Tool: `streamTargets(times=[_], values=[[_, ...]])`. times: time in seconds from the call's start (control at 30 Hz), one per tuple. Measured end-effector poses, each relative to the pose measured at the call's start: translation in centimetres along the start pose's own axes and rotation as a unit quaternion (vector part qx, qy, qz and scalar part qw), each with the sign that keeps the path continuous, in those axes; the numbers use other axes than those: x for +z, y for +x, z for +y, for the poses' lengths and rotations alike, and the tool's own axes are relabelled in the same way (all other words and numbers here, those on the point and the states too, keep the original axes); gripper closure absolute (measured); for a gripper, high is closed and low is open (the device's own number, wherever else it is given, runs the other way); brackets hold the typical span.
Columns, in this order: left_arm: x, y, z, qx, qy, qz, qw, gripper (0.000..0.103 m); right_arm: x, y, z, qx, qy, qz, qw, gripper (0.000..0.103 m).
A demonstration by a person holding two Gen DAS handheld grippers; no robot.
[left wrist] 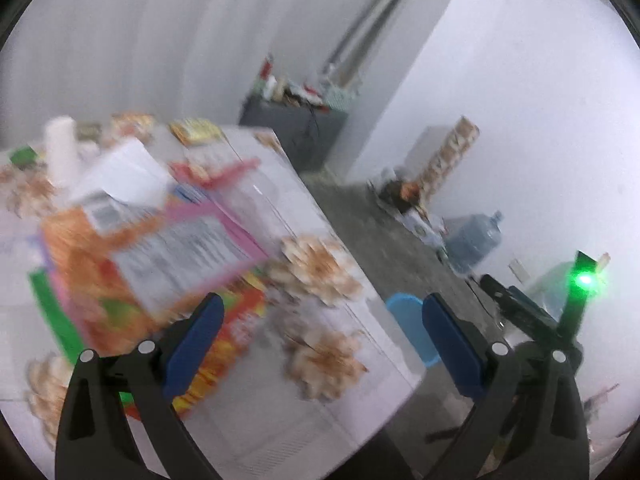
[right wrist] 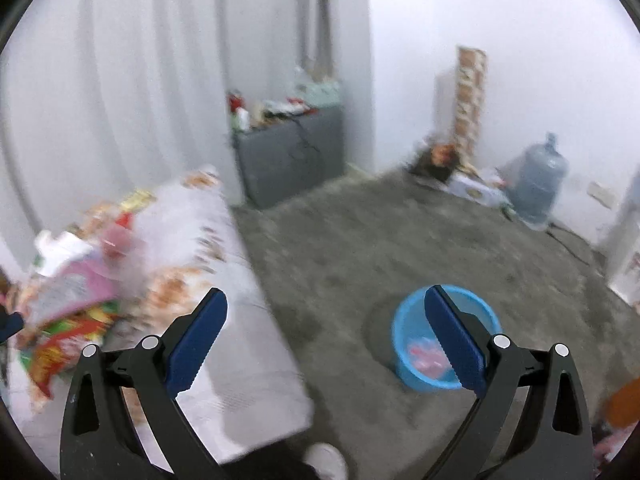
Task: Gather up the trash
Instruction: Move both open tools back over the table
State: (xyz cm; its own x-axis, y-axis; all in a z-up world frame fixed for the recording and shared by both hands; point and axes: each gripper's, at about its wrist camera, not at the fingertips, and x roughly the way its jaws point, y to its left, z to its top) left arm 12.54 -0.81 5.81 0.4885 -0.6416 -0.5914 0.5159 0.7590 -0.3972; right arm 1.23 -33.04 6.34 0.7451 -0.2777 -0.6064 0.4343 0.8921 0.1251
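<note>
Blurring heavily in both views, leaving print and edges on the pile of snack wrappers (left wrist: 160,256) unreadable, its near end hiding behind the left gripper (left wrist: 320,344). Lying on the floral tablecloth (left wrist: 320,272), the top pink-edged packet (left wrist: 192,248) running its long axis from upper left to lower right, toward the table edge. Sitting just ahead and left of the left gripper's spread, empty fingers. Showing again far left of the right gripper (right wrist: 326,340), likewise gaping with nothing held. Standing on the grey floor (right wrist: 400,240), the blue bucket (right wrist: 412,320) holding pinkish scraps, partly covered by one blue finger (right wrist: 452,336). Resting by the far wall, a water jug (right wrist: 540,176).
</note>
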Motion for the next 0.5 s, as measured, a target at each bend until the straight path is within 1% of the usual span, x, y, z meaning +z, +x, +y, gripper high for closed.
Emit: streamTargets(times=[0.07, 0.17, 0.23, 0.33, 0.4, 0.5], values=[[0.7, -0.9, 0.6, 0.007, -0.002, -0.019, 0.9998, 0.006, 0.8, -0.4, 0.7, 0.021, 0.005, -0.007, 1.0, 0.008], [1.6, -2.4, 2.3, 0.012, -0.011, -0.037, 0.9992, 0.006, 2.3, -0.2, 2.0, 0.083, 0.028, 0.005, 0.996, 0.008], [2.1, -2.9, 3.0, 0.012, -0.019, -0.046, 0.9987, 0.006, 3.1, 0.7, 3.0, 0.134, 0.042, 0.026, 0.99, 0.008], [3.5, -3.0, 4.1, 0.011, -0.031, -0.049, 0.9983, 0.006, 3.8, 2.5, 4.9, 0.19, 0.05, 0.055, 0.979, 0.008], [4.7, -3.0, 4.3, 0.012, -0.023, -0.05, 0.9984, 0.006, 4.1, 4.1, 6.6, 0.207, 0.047, 0.071, 0.975, 0.008], [7.4, -2.6, 3.7, 0.026, 0.02, -0.048, 0.9983, 0.006, 4.4, 6.6, 8.8, 0.229, 0.037, 0.094, 0.968, 0.009]])
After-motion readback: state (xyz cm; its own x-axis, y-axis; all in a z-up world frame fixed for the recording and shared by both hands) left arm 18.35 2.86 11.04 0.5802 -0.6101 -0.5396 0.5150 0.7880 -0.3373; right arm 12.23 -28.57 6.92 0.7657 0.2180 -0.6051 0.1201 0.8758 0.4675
